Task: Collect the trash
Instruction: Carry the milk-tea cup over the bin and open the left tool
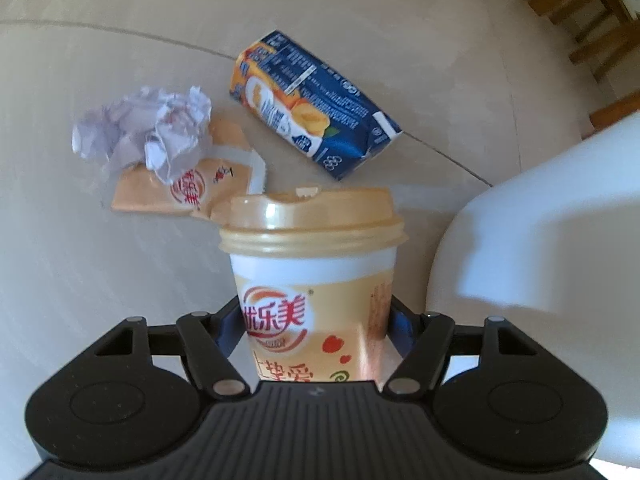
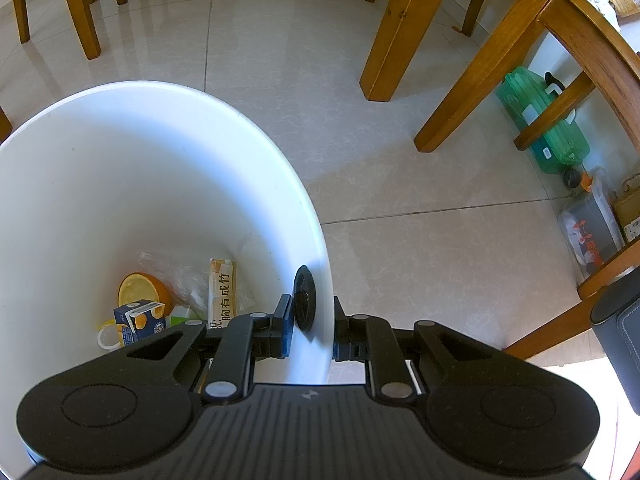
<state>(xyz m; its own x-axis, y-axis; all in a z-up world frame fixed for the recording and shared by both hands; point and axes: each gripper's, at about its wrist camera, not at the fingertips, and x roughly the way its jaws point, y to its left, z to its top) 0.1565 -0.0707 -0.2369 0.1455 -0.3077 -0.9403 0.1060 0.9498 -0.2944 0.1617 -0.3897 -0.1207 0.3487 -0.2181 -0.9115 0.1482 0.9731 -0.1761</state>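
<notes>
My left gripper [image 1: 316, 320] is shut on a beige milk tea cup [image 1: 312, 264] with a tan lid, held upright above the tiled floor. Beyond it on the floor lie a blue and orange juice carton [image 1: 312, 104], a crumpled white paper [image 1: 148, 132] and a flat orange wrapper [image 1: 188, 188] partly under the paper. The white trash bin [image 1: 540, 232] shows at the right. My right gripper [image 2: 312, 324] is shut on the white trash bin's wall [image 2: 316, 264], one finger inside and one outside. Inside the bin lie a small juice box [image 2: 138, 320], an orange half [image 2: 140, 288] and a snack wrapper [image 2: 220, 288].
Wooden chair and table legs [image 2: 404, 28] stand on the floor beyond the bin. A green plastic case [image 2: 540, 120] and clear storage boxes [image 2: 588, 228] sit at the right under a wooden frame. A dark cylinder [image 2: 620, 340] is at the right edge.
</notes>
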